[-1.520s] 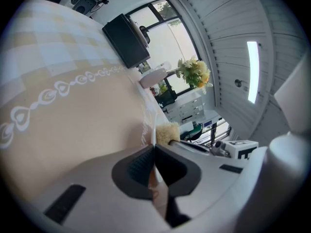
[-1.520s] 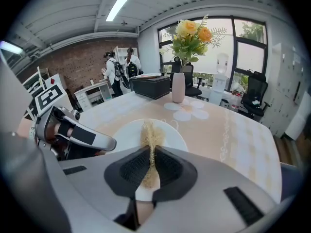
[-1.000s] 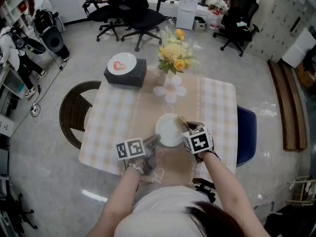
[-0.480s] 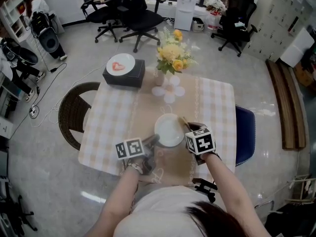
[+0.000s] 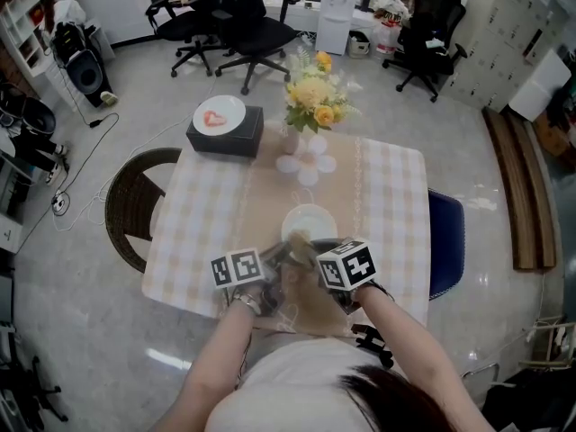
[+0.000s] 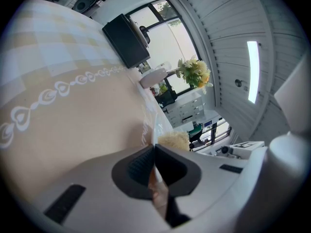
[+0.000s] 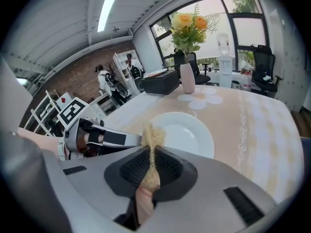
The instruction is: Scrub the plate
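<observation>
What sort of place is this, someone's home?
Probably an office or lab, not a home: office chairs and a water dispenser stand behind a dining table set with flowers.

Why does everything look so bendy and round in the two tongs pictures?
Left gripper view: wide lens bows the table and ceiling, corners go black. Right gripper view: same bulge, windows curve, yet the plate and scrubber stay sharp. Head view: much straighter.

Mid-frame: table (image 5: 391,205). At its centre, plate (image 5: 310,221); flowers (image 5: 312,97) above it at the far edge; box (image 5: 225,136) upper left, small dish (image 5: 219,115) on top. At the plate's lower-left rim, left gripper (image 5: 286,256); right gripper (image 5: 304,248), scrubber (image 7: 151,137) in it, just beside. Left of table, chair (image 5: 135,201).
</observation>
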Action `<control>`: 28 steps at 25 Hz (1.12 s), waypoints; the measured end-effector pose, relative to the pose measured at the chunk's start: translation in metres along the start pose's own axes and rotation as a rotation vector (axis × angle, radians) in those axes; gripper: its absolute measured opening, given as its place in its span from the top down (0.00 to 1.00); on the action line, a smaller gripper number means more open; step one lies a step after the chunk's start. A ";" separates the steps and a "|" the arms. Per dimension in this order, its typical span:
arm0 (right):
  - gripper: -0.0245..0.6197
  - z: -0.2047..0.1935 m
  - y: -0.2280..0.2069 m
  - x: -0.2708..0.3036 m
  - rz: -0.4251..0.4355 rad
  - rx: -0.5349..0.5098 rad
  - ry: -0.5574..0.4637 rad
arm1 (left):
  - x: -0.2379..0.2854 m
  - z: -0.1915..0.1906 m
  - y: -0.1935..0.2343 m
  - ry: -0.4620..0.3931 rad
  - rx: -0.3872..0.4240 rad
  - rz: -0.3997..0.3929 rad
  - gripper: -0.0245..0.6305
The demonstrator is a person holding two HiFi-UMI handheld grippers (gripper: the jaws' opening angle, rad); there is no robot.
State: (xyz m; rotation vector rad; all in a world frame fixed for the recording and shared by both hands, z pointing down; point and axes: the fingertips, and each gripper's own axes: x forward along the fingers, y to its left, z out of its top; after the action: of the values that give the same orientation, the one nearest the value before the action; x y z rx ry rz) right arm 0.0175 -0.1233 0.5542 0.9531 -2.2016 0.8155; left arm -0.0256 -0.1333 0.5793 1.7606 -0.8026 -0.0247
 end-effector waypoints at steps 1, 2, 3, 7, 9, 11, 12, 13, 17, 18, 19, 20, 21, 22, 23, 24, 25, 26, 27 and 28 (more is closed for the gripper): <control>0.91 -0.002 0.002 0.002 0.003 -0.003 0.009 | 0.000 0.000 0.000 0.000 0.001 0.000 0.94; 0.91 -0.004 0.003 0.003 -0.001 -0.008 0.016 | 0.000 0.000 0.000 0.001 0.002 0.000 0.94; 0.91 -0.005 0.002 0.004 -0.008 -0.015 0.021 | 0.000 0.000 0.000 0.001 0.002 0.001 0.94; 0.91 -0.007 0.001 0.007 -0.034 -0.058 0.030 | 0.000 0.000 0.001 0.000 0.001 0.009 0.94; 0.91 -0.007 -0.001 0.007 -0.044 -0.081 0.037 | 0.001 0.000 0.001 0.000 0.001 0.011 0.94; 0.91 -0.008 -0.003 0.007 -0.051 -0.090 0.042 | 0.000 0.000 0.001 0.000 0.000 0.011 0.94; 0.91 -0.009 -0.005 0.007 -0.056 -0.093 0.045 | 0.000 0.001 0.001 0.000 0.000 0.011 0.94; 0.91 -0.009 -0.006 0.007 -0.061 -0.098 0.048 | 0.001 0.001 0.002 0.000 0.001 0.010 0.94; 0.91 -0.013 -0.014 0.005 -0.082 -0.127 0.065 | 0.000 0.000 0.002 0.000 0.002 0.010 0.94; 0.91 -0.014 -0.016 0.004 -0.089 -0.136 0.069 | 0.001 0.000 0.002 0.000 0.002 0.010 0.94; 0.90 -0.014 -0.019 0.003 -0.097 -0.146 0.071 | 0.001 0.000 0.002 0.000 0.001 0.009 0.94; 0.91 -0.015 -0.022 0.002 -0.108 -0.154 0.072 | 0.001 0.000 0.002 0.000 0.002 0.009 0.94; 0.91 -0.015 -0.026 0.001 -0.120 -0.159 0.072 | 0.001 0.000 0.001 0.000 0.002 0.009 0.94; 0.91 -0.015 -0.030 0.000 -0.133 -0.161 0.072 | 0.001 0.000 0.001 0.000 0.002 0.010 0.94; 0.91 -0.015 -0.033 -0.001 -0.145 -0.163 0.074 | 0.000 0.000 0.001 0.000 0.003 0.010 0.94; 0.91 -0.015 -0.037 -0.002 -0.159 -0.167 0.077 | 0.000 0.000 0.001 0.000 0.003 0.011 0.94; 0.91 -0.016 -0.040 -0.003 -0.174 -0.175 0.080 | 0.000 0.000 0.001 0.000 0.004 0.010 0.94; 0.91 -0.016 -0.044 -0.004 -0.189 -0.184 0.082 | 0.000 0.000 0.001 0.000 0.005 0.009 0.94; 0.91 -0.015 -0.048 -0.005 -0.204 -0.191 0.084 | 0.000 0.000 0.001 0.000 0.006 0.008 0.94; 0.91 -0.015 -0.053 -0.006 -0.219 -0.197 0.084 | 0.000 0.000 0.001 0.000 0.007 0.007 0.94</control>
State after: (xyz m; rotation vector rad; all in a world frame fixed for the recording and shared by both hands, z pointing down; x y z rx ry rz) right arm 0.0658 -0.1395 0.5752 1.0203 -2.0191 0.5177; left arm -0.0262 -0.1335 0.5798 1.7640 -0.8096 -0.0171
